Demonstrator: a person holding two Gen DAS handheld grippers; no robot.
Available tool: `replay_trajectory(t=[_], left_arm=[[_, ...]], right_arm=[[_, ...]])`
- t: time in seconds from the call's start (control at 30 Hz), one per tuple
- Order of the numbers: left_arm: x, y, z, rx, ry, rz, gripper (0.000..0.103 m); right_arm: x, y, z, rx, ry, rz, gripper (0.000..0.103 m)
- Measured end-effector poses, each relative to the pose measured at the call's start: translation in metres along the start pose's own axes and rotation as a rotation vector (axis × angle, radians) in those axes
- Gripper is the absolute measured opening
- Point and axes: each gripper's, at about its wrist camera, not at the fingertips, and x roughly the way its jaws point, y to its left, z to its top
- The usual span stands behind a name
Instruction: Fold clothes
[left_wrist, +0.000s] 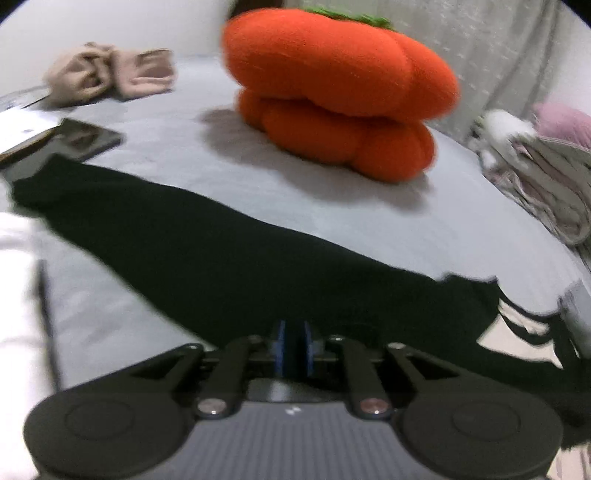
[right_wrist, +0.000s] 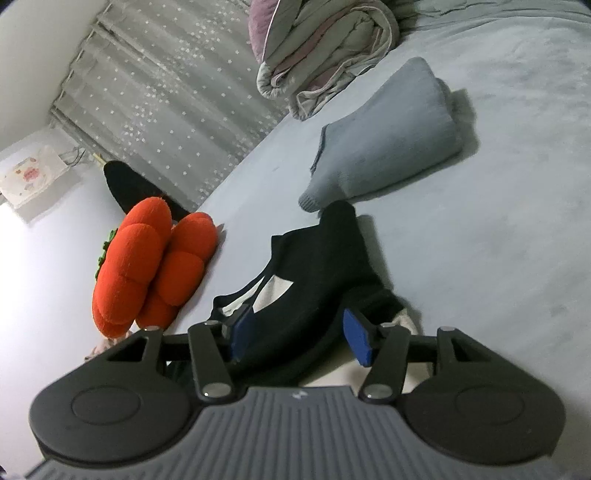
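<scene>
The black garment (left_wrist: 207, 236) on the bed (left_wrist: 369, 206) looks soft and limp; grip its hems. Left tool (left_wrist: 294, 349) is clamped on it; right tool (right_wrist: 301, 334) is apart over it.

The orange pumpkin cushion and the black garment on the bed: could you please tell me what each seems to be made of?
The orange pumpkin cushion looks like stuffed plush fleece: matte, fuzzy surface, soft bulging lobes. The black garment seems a soft knit or jersey, matte and limp, draping without stiffness; blur and darkness hide the weave. The left tool is closed on it, while the right tool is open around it.
</scene>
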Motion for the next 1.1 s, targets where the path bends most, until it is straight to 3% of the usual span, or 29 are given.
replay_trajectory(t=[0.07, 0.27, 0.33, 0.67, 0.83, 0.9, 0.93, 0.97, 1.1], left_arm=[[-0.003, 0.012, 0.003, -0.046, -0.011, 0.03, 0.036], [-0.008, 0.035, 0.008, -0.142, -0.048, 0.076, 0.036], [-0.011, 0.04, 0.01, -0.163, -0.071, 0.127, 0.046], [0.009, 0.048, 0.019, -0.228, -0.089, 0.178, 0.045], [0.021, 0.06, 0.021, -0.311, -0.162, 0.158, 0.044], [0.022, 0.063, 0.021, -0.342, -0.196, 0.157, 0.036], [0.022, 0.064, 0.021, -0.352, -0.209, 0.164, 0.027], [0.021, 0.064, 0.021, -0.363, -0.219, 0.164, 0.006], [0.014, 0.061, 0.023, -0.374, -0.278, 0.161, 0.006]], right_arm=[[0.001, 0.002, -0.002, -0.004, 0.003, 0.004, 0.06], [0.006, 0.008, -0.008, -0.015, 0.02, 0.009, 0.062], [0.007, 0.01, -0.01, -0.022, 0.024, 0.012, 0.062], [0.011, 0.014, -0.015, -0.026, 0.04, 0.02, 0.063], [0.009, 0.013, -0.015, -0.021, 0.033, 0.027, 0.063], [0.008, 0.012, -0.014, -0.015, 0.03, 0.027, 0.064], [0.008, 0.012, -0.014, -0.011, 0.029, 0.028, 0.064], [0.008, 0.011, -0.014, -0.008, 0.029, 0.027, 0.064], [0.006, 0.009, -0.012, -0.001, 0.022, 0.03, 0.064]])
